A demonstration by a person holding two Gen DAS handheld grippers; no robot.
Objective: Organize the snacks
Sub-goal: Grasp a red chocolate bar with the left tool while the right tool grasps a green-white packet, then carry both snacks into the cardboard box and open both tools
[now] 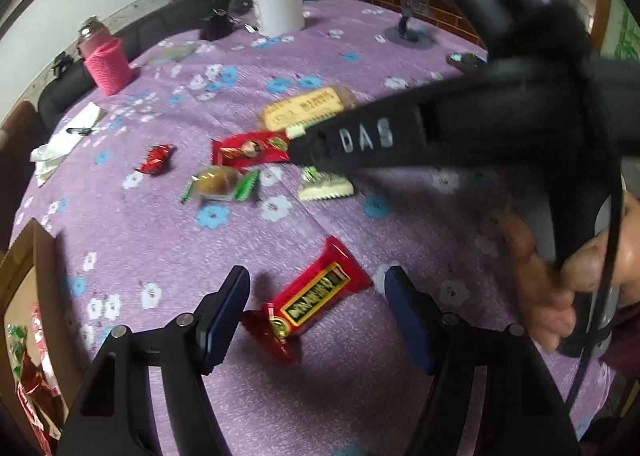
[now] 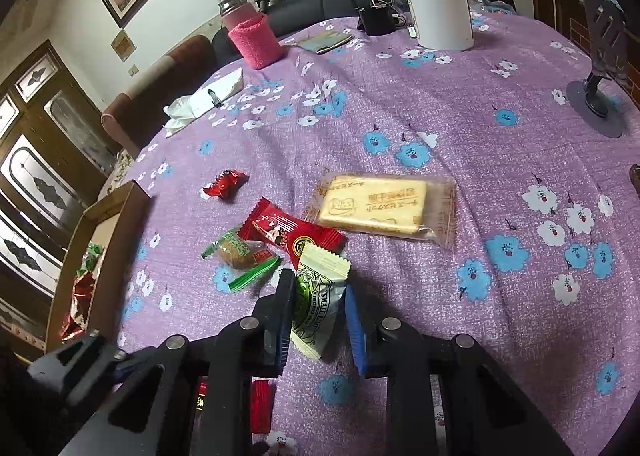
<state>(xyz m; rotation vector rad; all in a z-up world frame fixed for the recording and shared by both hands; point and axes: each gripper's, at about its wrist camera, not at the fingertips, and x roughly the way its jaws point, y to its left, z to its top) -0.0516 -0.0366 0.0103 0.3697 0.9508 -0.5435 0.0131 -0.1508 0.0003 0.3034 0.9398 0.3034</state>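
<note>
The right gripper (image 2: 318, 320) has its fingers closed narrowly on a pale green-and-cream snack packet (image 2: 318, 296), which lies on the table (image 2: 440, 296) with its long axis running away from the camera, its serrated far end pointing toward the red snack (image 2: 290, 232). The left gripper (image 1: 316, 316) holds its fingers wide, straddling a red bar wrapper (image 1: 310, 298) without touching it; the wrapper lies diagonally, its upper end toward the right finger. Farther off lie a biscuit pack (image 2: 384, 208), a green-ended cake (image 2: 240, 254) and a small red candy (image 2: 224, 184). A cardboard box (image 2: 104, 240) sits at the table's left edge.
</note>
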